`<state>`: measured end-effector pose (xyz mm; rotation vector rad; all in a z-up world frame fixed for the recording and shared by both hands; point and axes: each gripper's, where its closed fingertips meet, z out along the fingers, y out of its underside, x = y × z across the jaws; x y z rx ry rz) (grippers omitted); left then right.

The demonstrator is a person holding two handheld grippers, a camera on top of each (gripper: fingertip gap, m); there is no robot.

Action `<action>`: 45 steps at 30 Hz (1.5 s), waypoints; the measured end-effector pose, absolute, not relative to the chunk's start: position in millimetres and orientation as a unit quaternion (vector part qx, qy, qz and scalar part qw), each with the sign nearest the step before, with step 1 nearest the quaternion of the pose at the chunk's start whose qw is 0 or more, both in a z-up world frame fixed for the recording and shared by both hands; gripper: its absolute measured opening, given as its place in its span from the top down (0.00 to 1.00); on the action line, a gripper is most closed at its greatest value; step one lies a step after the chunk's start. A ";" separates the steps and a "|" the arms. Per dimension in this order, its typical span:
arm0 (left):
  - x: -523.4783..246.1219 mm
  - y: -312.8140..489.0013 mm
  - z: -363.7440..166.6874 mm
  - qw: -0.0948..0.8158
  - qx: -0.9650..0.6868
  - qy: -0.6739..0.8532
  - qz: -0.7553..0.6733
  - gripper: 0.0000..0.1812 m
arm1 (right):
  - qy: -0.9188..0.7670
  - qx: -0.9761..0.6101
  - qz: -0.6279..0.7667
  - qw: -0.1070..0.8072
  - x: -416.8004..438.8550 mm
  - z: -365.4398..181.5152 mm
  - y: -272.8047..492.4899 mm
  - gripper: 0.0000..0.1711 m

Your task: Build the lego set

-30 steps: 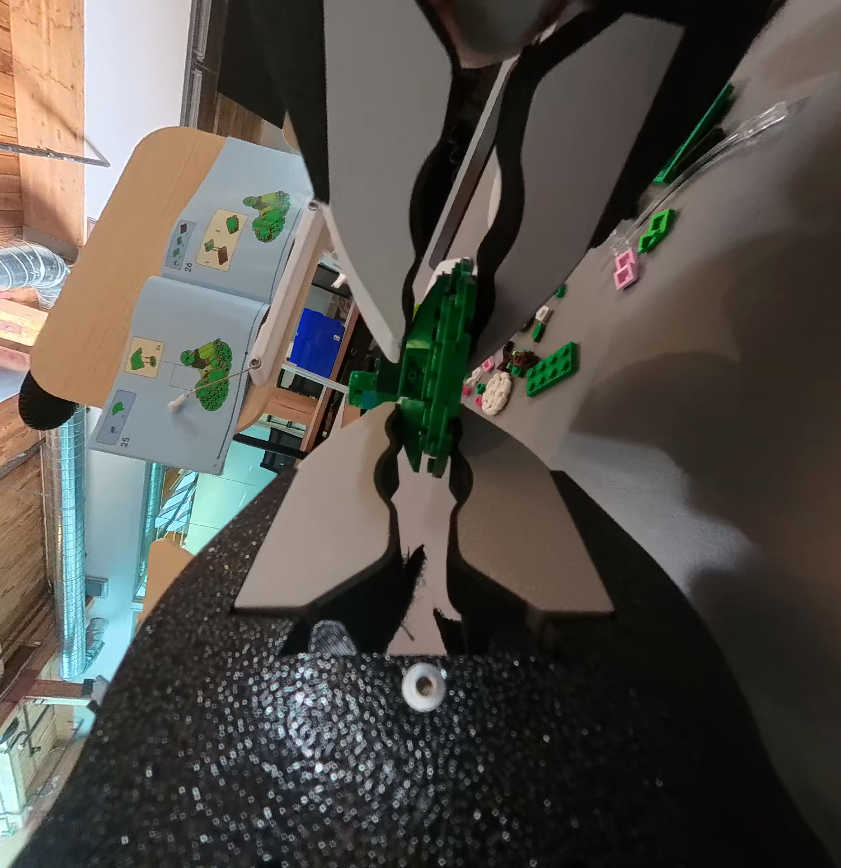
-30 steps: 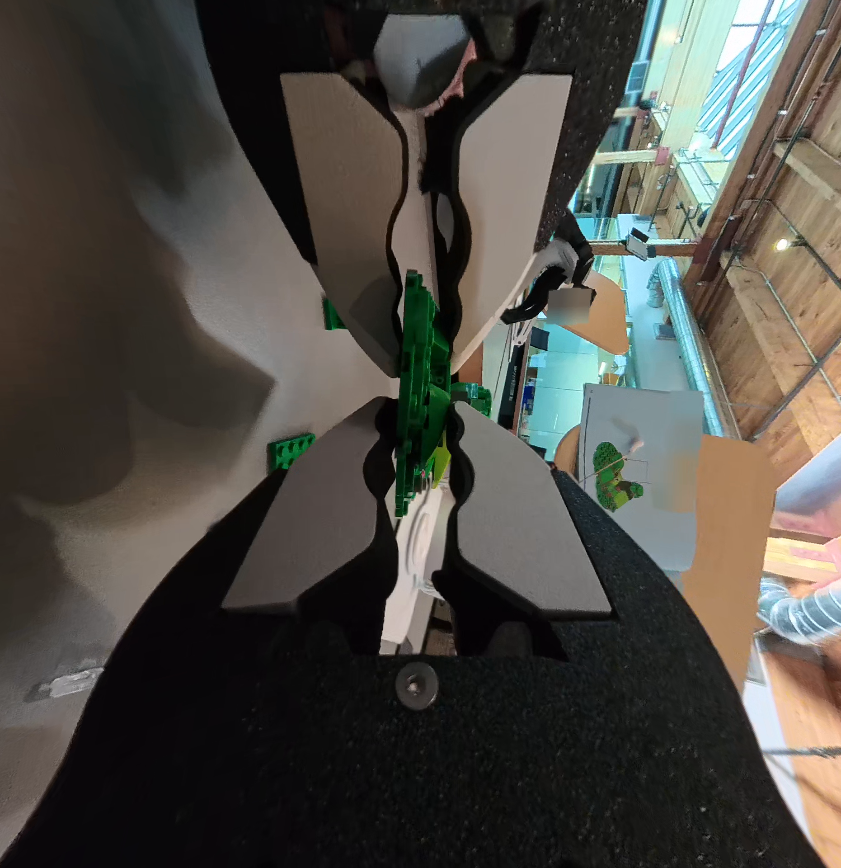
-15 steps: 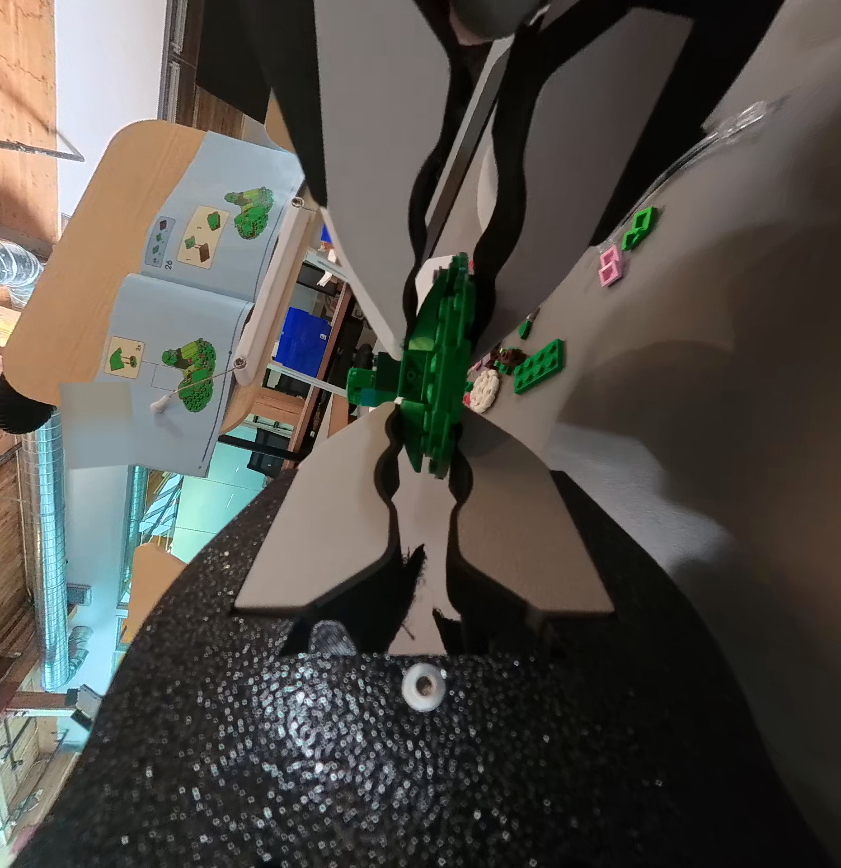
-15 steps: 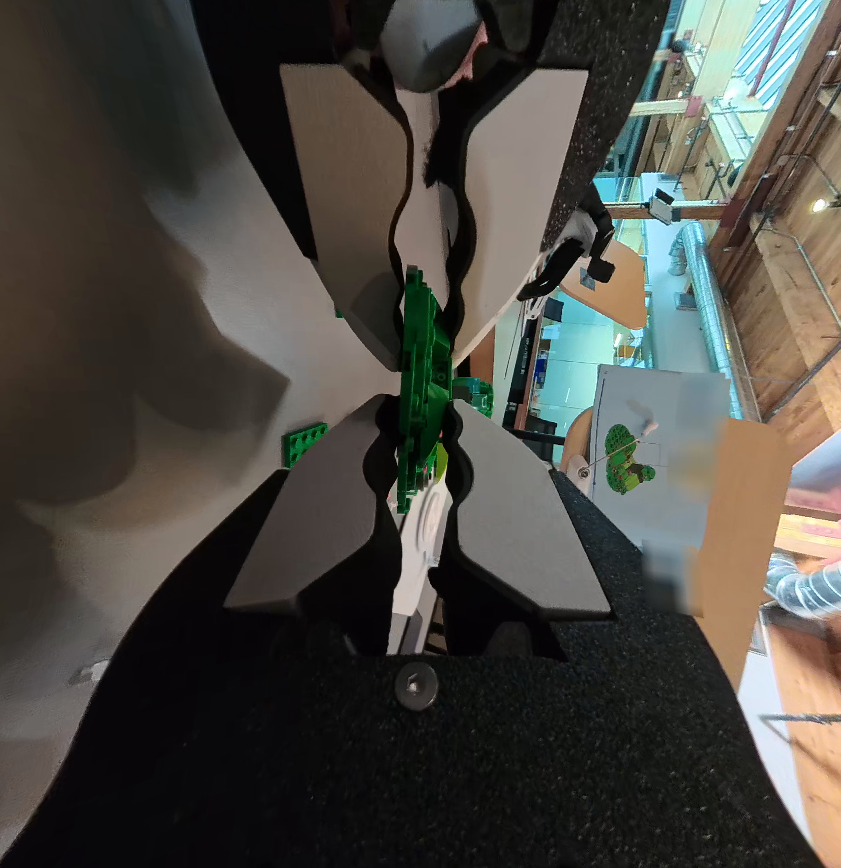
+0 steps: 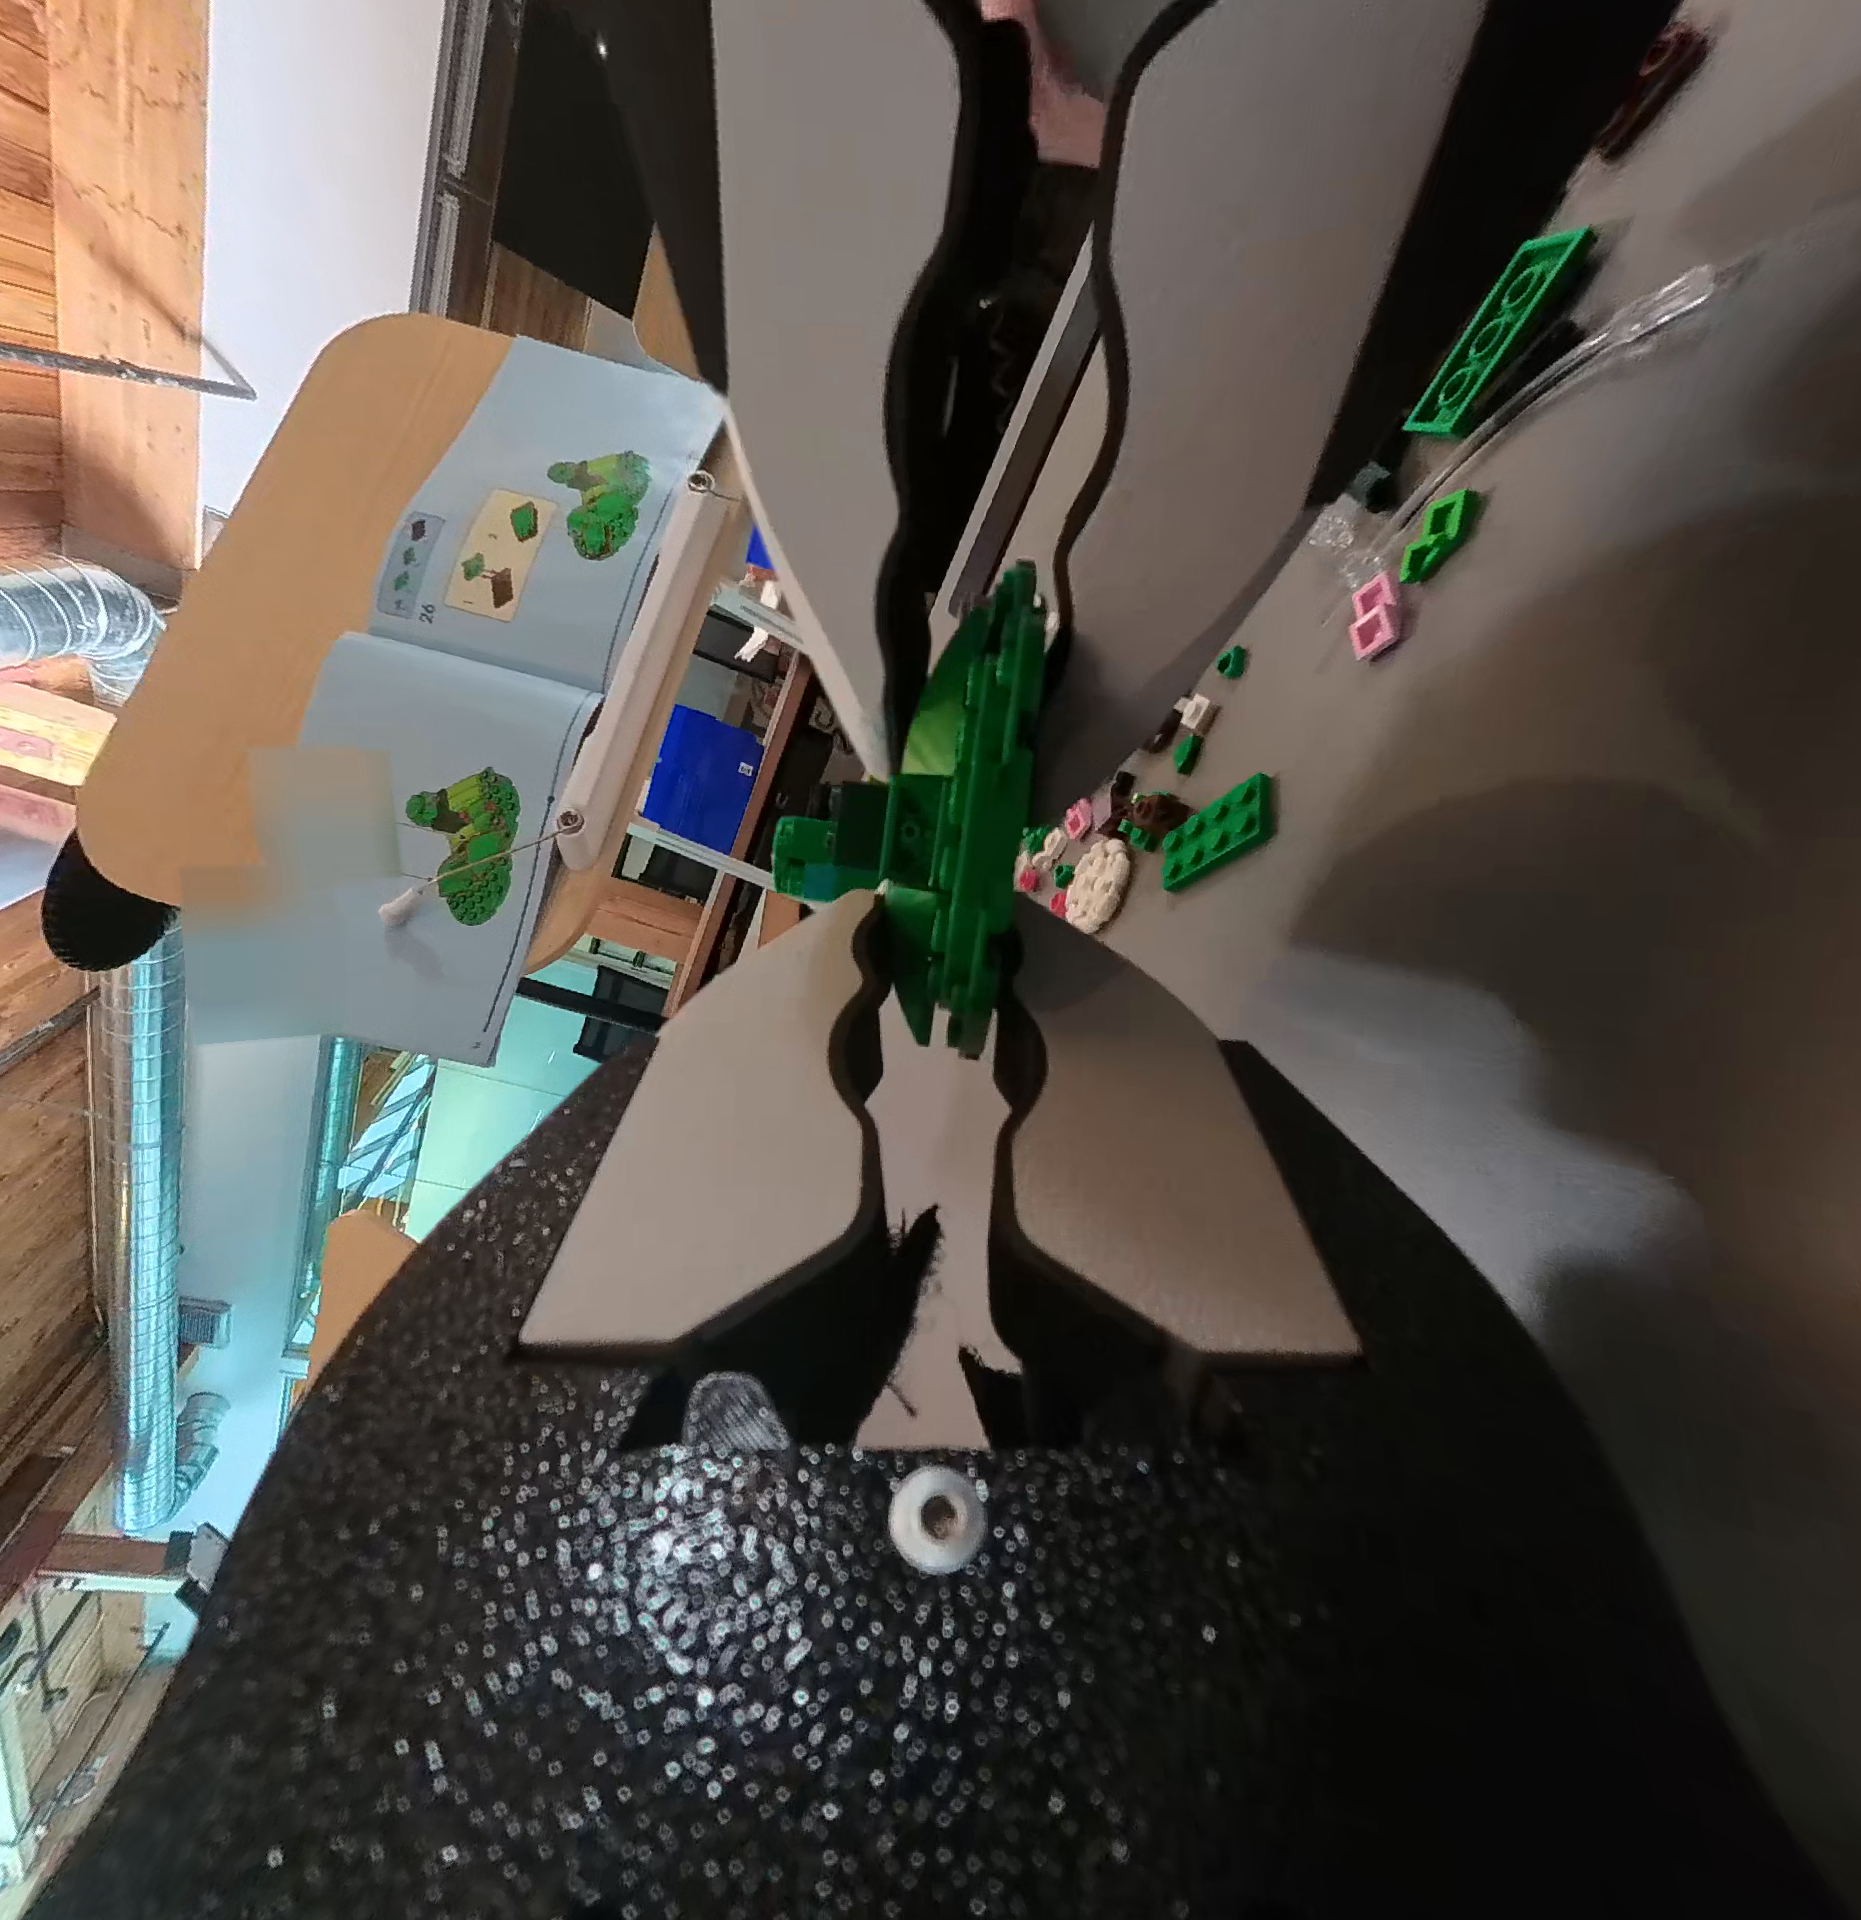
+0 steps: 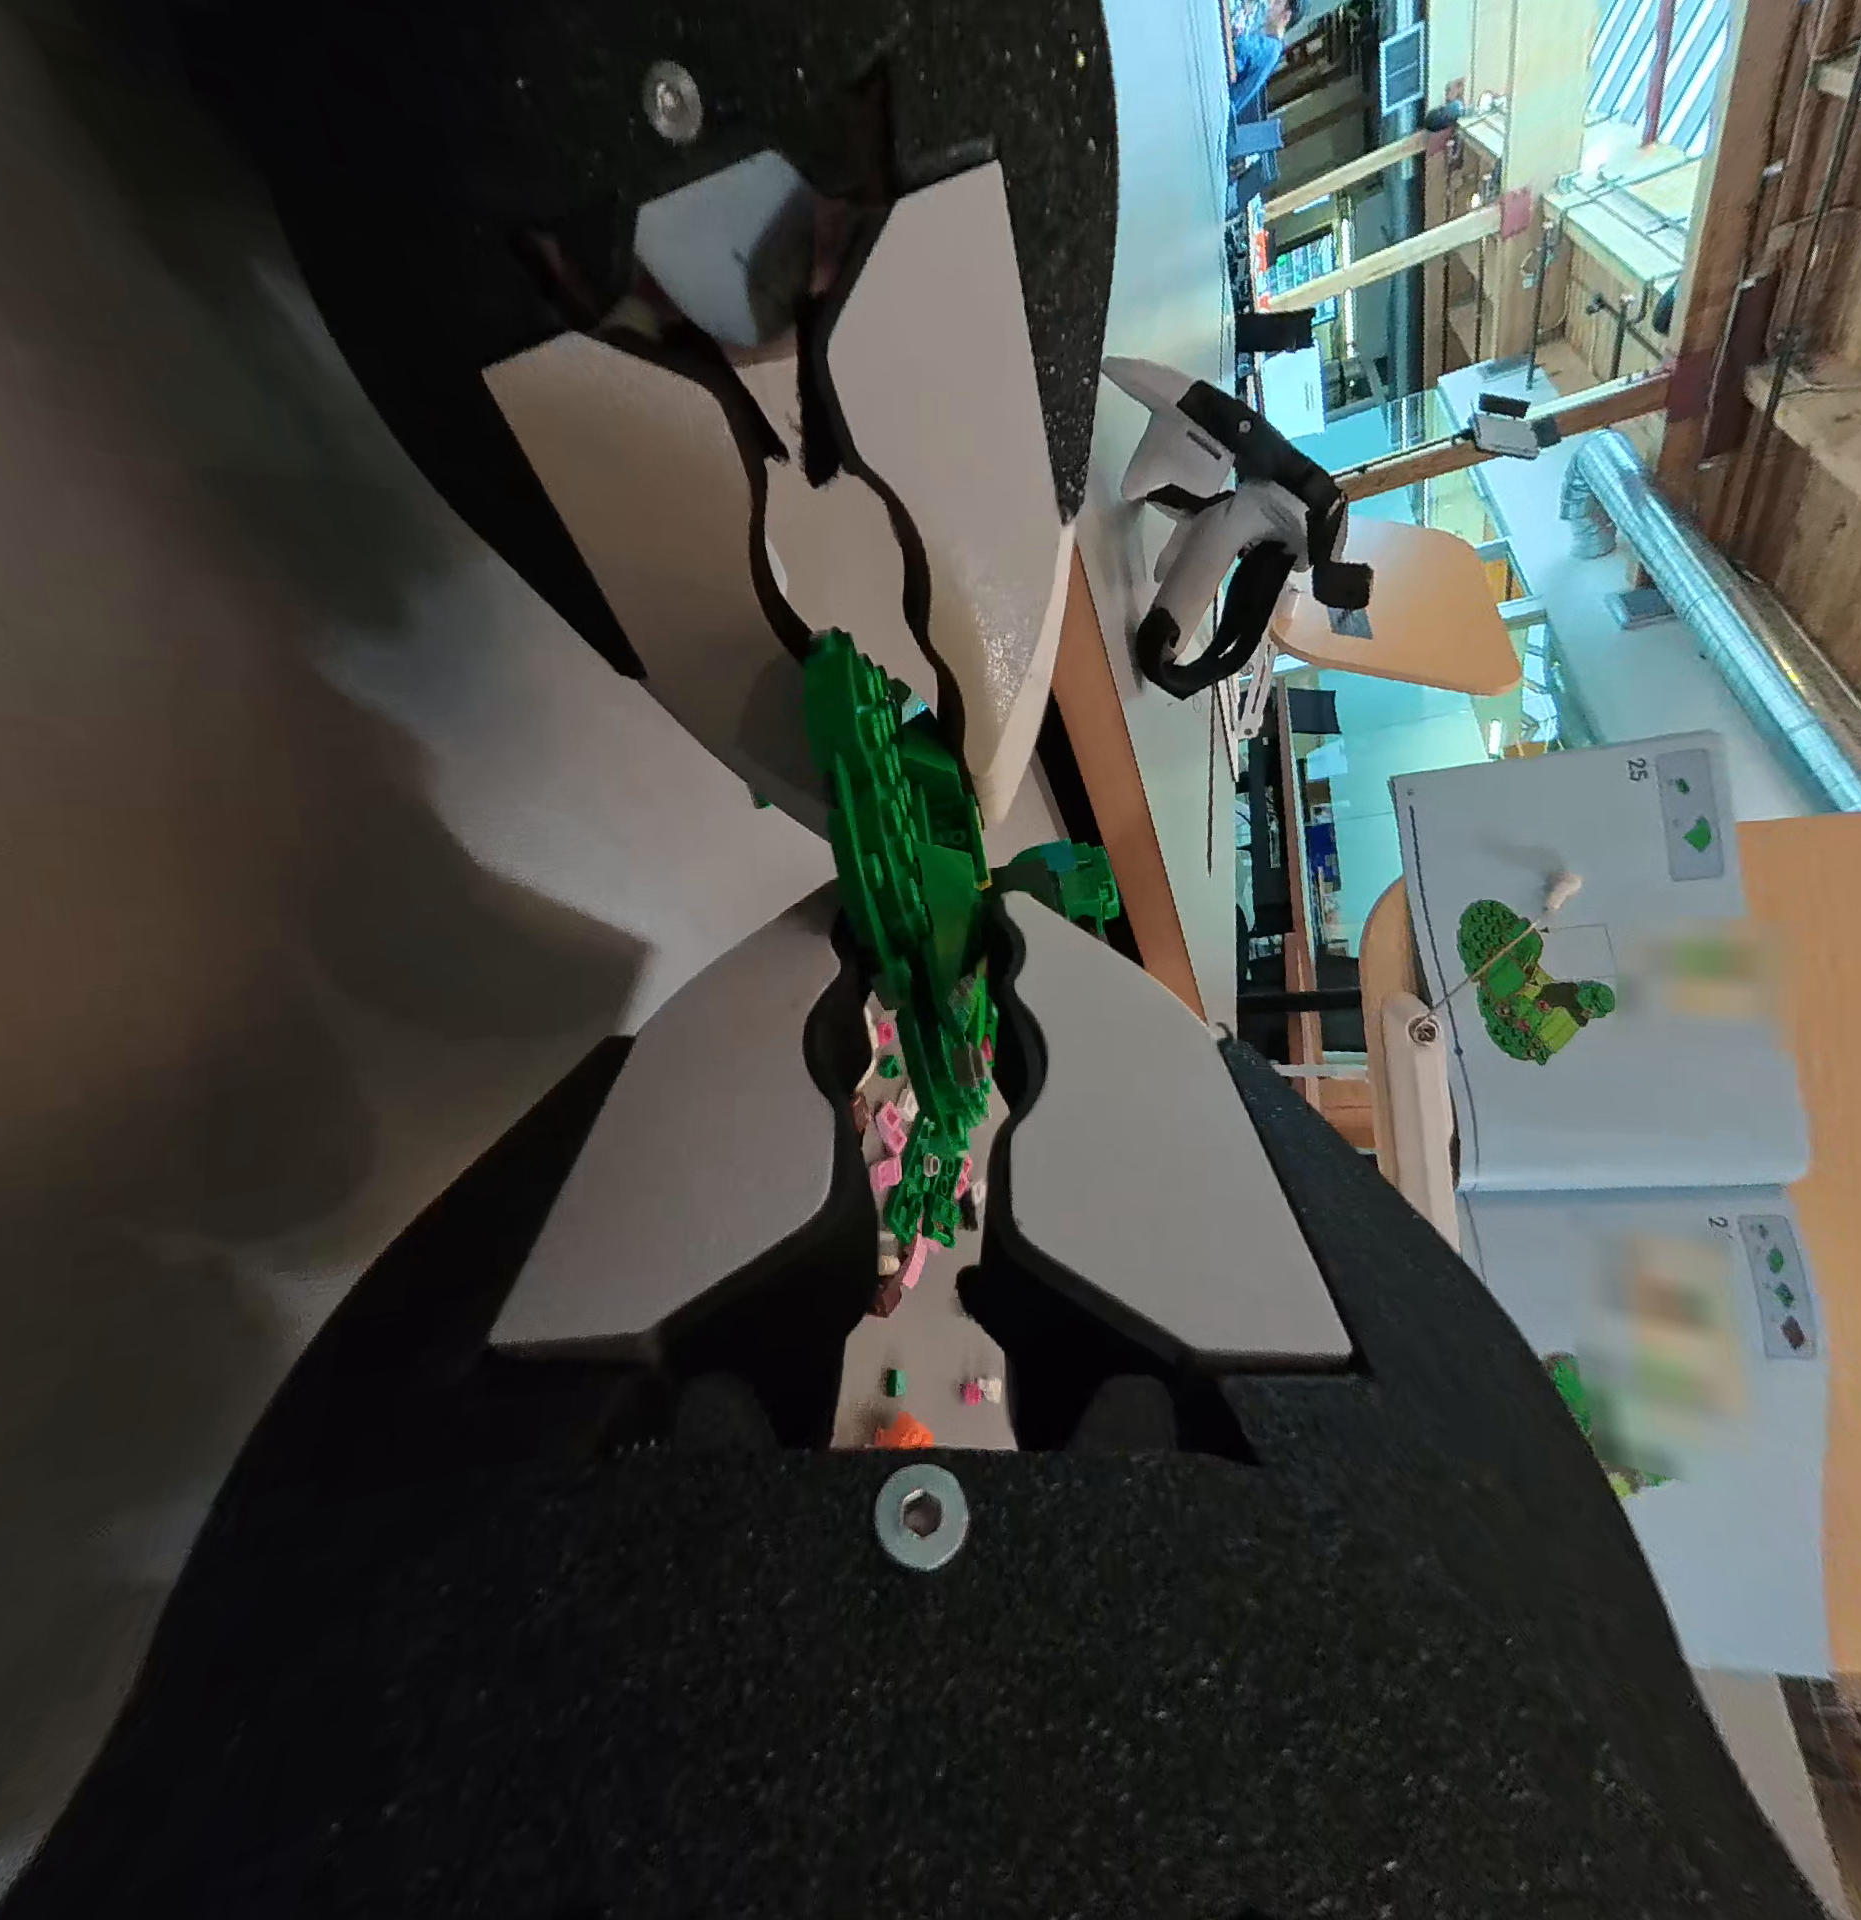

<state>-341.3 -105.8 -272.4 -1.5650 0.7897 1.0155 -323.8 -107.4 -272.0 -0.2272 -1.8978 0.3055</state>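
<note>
Both grippers pinch the same green lego assembly [image 5: 962, 831] from opposite ends, holding it edge-on above the grey table [image 5: 1528, 1039]. In the left wrist view, the left gripper [image 5: 941, 925] comes in from 6 o'clock with its 2 fingers closed on the lower edge of the stacked green plates, while the right gripper [image 5: 993, 644] reaches down from 12 o'clock and clamps the upper edge. The right wrist view shows the mirror of this: the right gripper [image 6: 921, 935] grips the assembly [image 6: 905, 862] from 6 o'clock and the left gripper [image 6: 884, 707] from 12 o'clock.

On the table at 3 o'clock of the assembly lie a green 2-row plate [image 5: 1217, 831], a white round piece [image 5: 1097, 883], small pink frames [image 5: 1375, 618] and other loose bricks. At 1 o'clock lies a longer green plate [image 5: 1497, 327]. An open instruction booklet [image 5: 469, 665] stands on a wooden stand [image 5: 282, 499] at 9 o'clock.
</note>
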 end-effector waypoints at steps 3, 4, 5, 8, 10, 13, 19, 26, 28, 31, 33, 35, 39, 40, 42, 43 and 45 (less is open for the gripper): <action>-339.9 -105.7 -274.8 0.530 -0.658 0.337 0.415 0.91 | -0.808 -0.085 0.120 0.570 -323.1 -273.9 -107.0 0.90; -339.1 -105.5 -276.0 0.530 -0.659 0.340 0.410 0.91 | -0.809 -0.081 0.116 0.570 -322.4 -274.9 -106.8 0.90; -338.0 -105.4 -277.4 0.531 -0.661 0.344 0.404 0.91 | -0.811 -0.079 0.113 0.568 -321.5 -276.2 -106.4 0.90; -335.4 -105.0 -281.3 0.527 -0.668 0.352 0.390 0.91 | -0.817 -0.076 0.097 0.563 -319.1 -279.7 -105.6 0.91; -334.1 -105.4 -284.1 0.525 -0.673 0.356 0.380 0.91 | -0.822 -0.068 0.082 0.559 -317.8 -282.1 -105.6 0.91; -332.2 -105.3 -288.5 0.519 -0.679 0.364 0.371 0.91 | -0.829 -0.065 0.078 0.550 -316.1 -286.0 -104.9 0.91; -328.6 -103.1 -289.0 0.541 -0.690 0.356 0.324 0.91 | -0.838 -0.114 0.138 0.515 -314.7 -284.9 -104.3 0.90; -315.4 -107.1 -272.5 0.623 -0.660 0.344 0.239 0.87 | -0.824 -0.158 0.279 0.467 -307.4 -273.2 -109.8 0.91; -313.0 -109.5 -267.5 0.643 -0.654 0.339 0.209 0.86 | -0.824 -0.151 0.295 0.460 -304.1 -272.0 -112.5 0.91; -305.5 -112.6 -265.4 0.657 -0.642 0.352 0.181 0.87 | -0.822 -0.143 0.317 0.450 -300.5 -270.0 -116.9 0.91; -301.3 -114.5 -264.8 0.660 -0.631 0.364 0.183 0.90 | -0.820 -0.138 0.328 0.448 -298.8 -268.2 -118.7 0.90; -298.9 -116.1 -264.5 0.661 -0.628 0.370 0.179 0.90 | -0.819 -0.131 0.335 0.446 -296.8 -267.7 -120.2 0.90; -295.3 -119.4 -261.8 0.666 -0.624 0.374 0.163 0.91 | -0.808 -0.122 0.368 0.445 -293.3 -264.1 -124.8 0.89; -293.9 -120.0 -262.4 0.665 -0.622 0.379 0.162 0.91 | -0.804 -0.119 0.379 0.442 -292.1 -263.0 -126.5 0.87; -291.0 -120.7 -263.3 0.664 -0.618 0.388 0.160 0.91 | -0.797 -0.115 0.401 0.437 -289.6 -260.4 -129.3 0.84; -289.7 -121.3 -263.2 0.665 -0.617 0.391 0.155 0.91 | -0.795 -0.113 0.409 0.434 -288.4 -259.7 -130.4 0.84; -288.7 -122.6 -261.5 0.670 -0.613 0.391 0.148 0.91 | -0.791 -0.110 0.421 0.431 -286.4 -258.3 -132.3 0.85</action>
